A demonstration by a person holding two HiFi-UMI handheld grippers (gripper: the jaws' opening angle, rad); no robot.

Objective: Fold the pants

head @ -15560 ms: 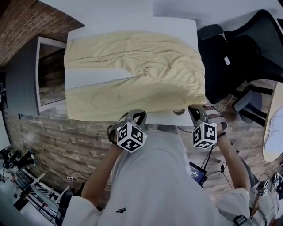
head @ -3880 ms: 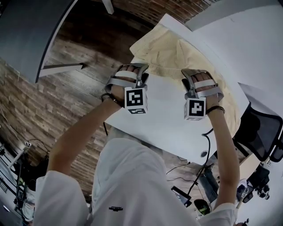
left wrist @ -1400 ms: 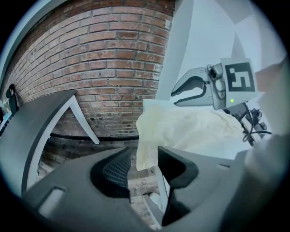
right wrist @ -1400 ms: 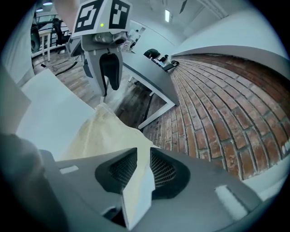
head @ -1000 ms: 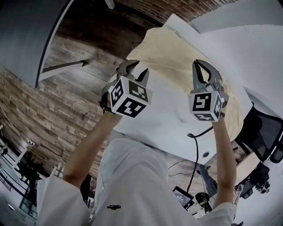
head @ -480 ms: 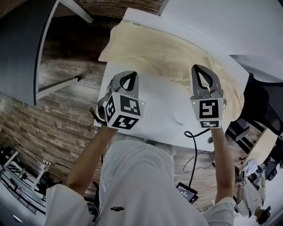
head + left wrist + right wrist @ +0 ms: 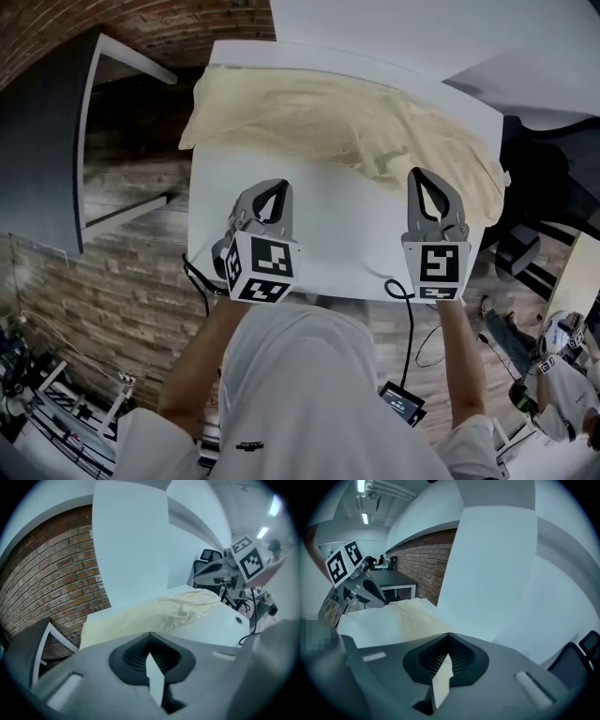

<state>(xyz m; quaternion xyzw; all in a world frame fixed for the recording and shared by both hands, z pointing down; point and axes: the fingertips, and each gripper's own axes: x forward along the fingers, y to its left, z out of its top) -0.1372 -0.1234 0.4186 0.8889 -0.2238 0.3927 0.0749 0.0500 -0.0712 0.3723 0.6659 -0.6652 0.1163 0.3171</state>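
The pale yellow pants (image 7: 347, 122) lie in a long rumpled band across the far half of the white table (image 7: 328, 234). My left gripper (image 7: 272, 187) and right gripper (image 7: 427, 178) hover side by side over the table's bare near half, short of the cloth. Both are shut with nothing between their jaws. In the left gripper view the pants (image 7: 159, 616) stretch beyond the closed left gripper (image 7: 150, 634), with the right gripper (image 7: 220, 566) off to the right. The right gripper view has the pants (image 7: 398, 618) ahead at left, past the closed right gripper (image 7: 450, 634).
A black office chair (image 7: 539, 169) stands off the table's right end. A dark grey desk (image 7: 47, 141) sits at the left over wood flooring. A cable (image 7: 410, 314) hangs from the right gripper over the near edge. Another person (image 7: 562, 394) is at bottom right.
Both grippers have drawn back from the pants toward the table's near edge. The left jaws, apart a second ago, are now closed. The pants stay at the far side.
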